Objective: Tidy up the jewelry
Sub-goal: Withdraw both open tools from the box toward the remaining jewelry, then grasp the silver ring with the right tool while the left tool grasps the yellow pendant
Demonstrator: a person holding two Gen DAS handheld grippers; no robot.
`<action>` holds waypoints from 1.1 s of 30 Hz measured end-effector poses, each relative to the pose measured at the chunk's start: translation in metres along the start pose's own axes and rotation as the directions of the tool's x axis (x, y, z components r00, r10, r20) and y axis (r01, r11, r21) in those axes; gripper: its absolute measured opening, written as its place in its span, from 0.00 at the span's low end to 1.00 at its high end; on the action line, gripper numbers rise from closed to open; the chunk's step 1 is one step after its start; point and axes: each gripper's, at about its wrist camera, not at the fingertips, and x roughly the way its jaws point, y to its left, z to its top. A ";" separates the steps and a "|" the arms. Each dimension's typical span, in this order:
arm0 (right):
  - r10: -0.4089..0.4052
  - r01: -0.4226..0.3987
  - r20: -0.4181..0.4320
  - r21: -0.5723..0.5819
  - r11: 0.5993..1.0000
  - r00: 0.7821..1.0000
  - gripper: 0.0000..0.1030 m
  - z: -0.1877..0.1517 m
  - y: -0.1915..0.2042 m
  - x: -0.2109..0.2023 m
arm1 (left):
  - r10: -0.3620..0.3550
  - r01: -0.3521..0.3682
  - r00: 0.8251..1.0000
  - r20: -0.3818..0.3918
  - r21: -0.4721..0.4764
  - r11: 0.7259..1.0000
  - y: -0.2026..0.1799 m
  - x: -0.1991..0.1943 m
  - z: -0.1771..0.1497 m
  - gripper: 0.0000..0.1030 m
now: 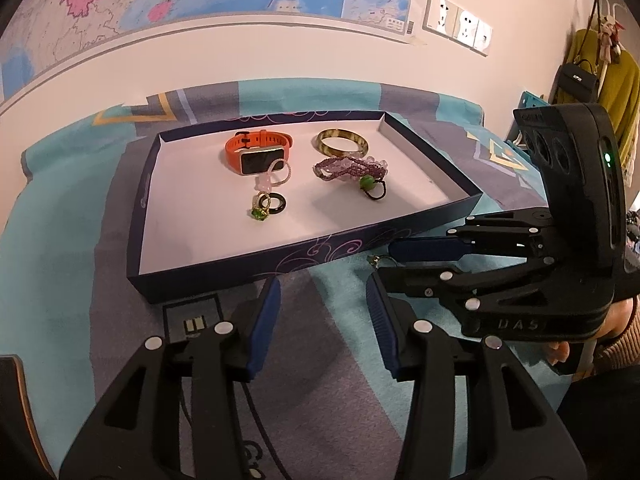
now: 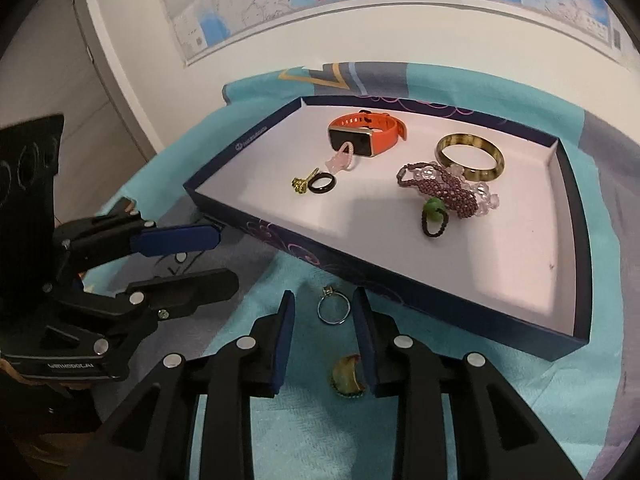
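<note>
The letters "DAS" are seen embossed on the body of the right gripper (image 1: 382, 258) in the left wrist view, the rest of the word being cut off by the left gripper's (image 1: 323, 322) finger. A small white logo with lettering is printed on the inner wall of the dark blue box lid (image 2: 576, 322), but it is too small to be read. A label on the left gripper's body in the right wrist view is blurred and may be a brand name.

The silver ring (image 2: 334, 308) with a small stone is seen lying flat on the teal cloth (image 2: 304, 440), just in front of the lid's near wall and between the right gripper's (image 2: 324, 302) blue pads (image 2: 366, 332). The pads stand apart on either side of it without touching it, so the jaws are partly open and nothing is held. Nearer the camera, a yellow-green pendant (image 2: 349, 376) is seen on the cloth, also between the fingers.

The left gripper's jaws are moderately open and empty, held over the grey part of the cloth, short of the lid.

Inside the lid are laid an orange smartwatch (image 1: 256, 152), an amber bangle (image 1: 342, 142), a purple beaded bracelet (image 1: 344, 168), a black ring (image 1: 276, 203), a gold ring with a green stone (image 1: 260, 212) and a green bead on a black loop (image 1: 370, 186)
</note>
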 end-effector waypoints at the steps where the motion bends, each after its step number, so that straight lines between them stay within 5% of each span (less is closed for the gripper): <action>1: -0.017 0.017 -0.002 -0.012 1.000 1.000 0.24 0.000 0.002 0.000 | -0.001 0.001 1.000 -0.002 -0.001 1.000 0.000 0.000 0.000 0.43; 3: -0.057 0.057 -0.004 -0.035 0.998 0.998 0.15 0.000 0.005 0.001 | -0.003 0.003 1.000 -0.002 -0.001 1.000 0.000 0.001 0.000 0.43; 11: -0.020 0.019 0.055 0.024 1.000 0.998 0.14 -0.007 -0.008 -0.020 | -0.042 0.042 0.999 0.001 0.026 0.999 -0.007 -0.003 -0.001 0.43; 22: -0.040 0.026 0.082 0.172 0.985 0.996 0.14 -0.031 -0.050 -0.051 | -0.150 0.160 0.986 -0.067 0.186 0.969 -0.063 0.016 -0.003 0.43; 27: -0.039 0.022 0.091 0.182 0.983 0.995 0.14 -0.034 -0.054 -0.053 | -0.171 0.189 0.979 -0.111 0.179 0.966 -0.071 0.034 0.004 0.39; 33: -0.027 0.009 0.092 0.186 0.982 0.995 0.14 -0.036 -0.056 -0.053 | -0.154 0.179 0.977 -0.148 0.176 0.968 -0.073 0.046 0.005 0.20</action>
